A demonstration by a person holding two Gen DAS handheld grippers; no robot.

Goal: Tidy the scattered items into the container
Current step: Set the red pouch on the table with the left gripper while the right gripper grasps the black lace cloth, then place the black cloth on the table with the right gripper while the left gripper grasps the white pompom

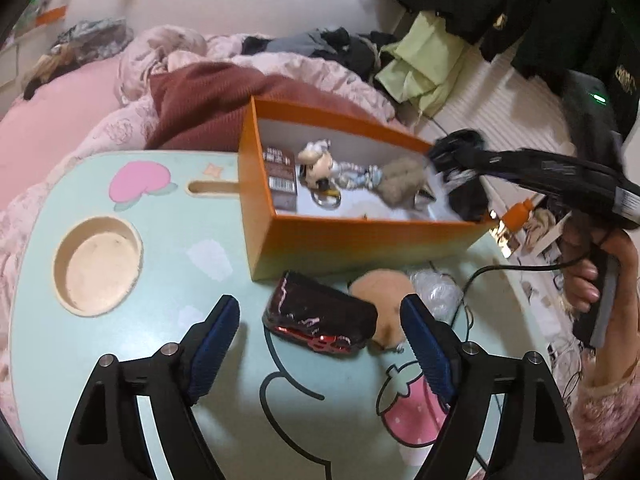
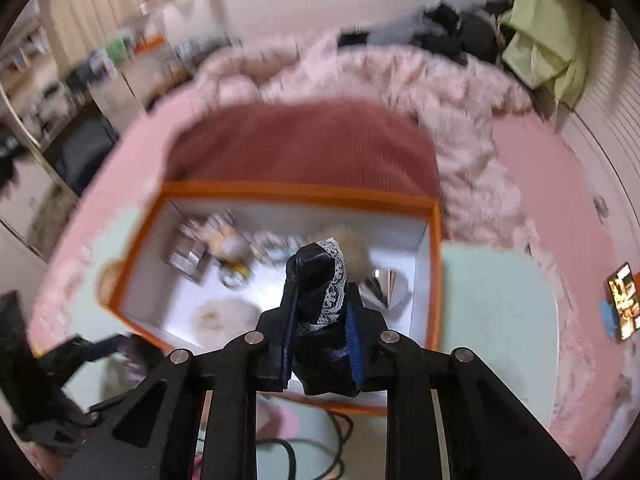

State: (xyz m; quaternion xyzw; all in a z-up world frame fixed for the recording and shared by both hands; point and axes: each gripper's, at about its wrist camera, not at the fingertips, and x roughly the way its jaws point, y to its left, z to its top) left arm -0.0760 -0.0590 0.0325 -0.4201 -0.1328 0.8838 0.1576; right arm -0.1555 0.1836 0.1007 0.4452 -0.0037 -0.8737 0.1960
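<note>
Orange box (image 1: 360,248), dark packet (image 1: 280,176), print unreadable

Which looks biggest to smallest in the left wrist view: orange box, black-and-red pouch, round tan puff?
1. Orange box
2. Black-and-red pouch
3. Round tan puff, though the pouch partly hides it, so its full size is unsure.

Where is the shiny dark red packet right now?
In the left wrist view, the dark red packet lies on the table just in front of the orange box, beside a round tan puff, ahead of the open left gripper.
</note>
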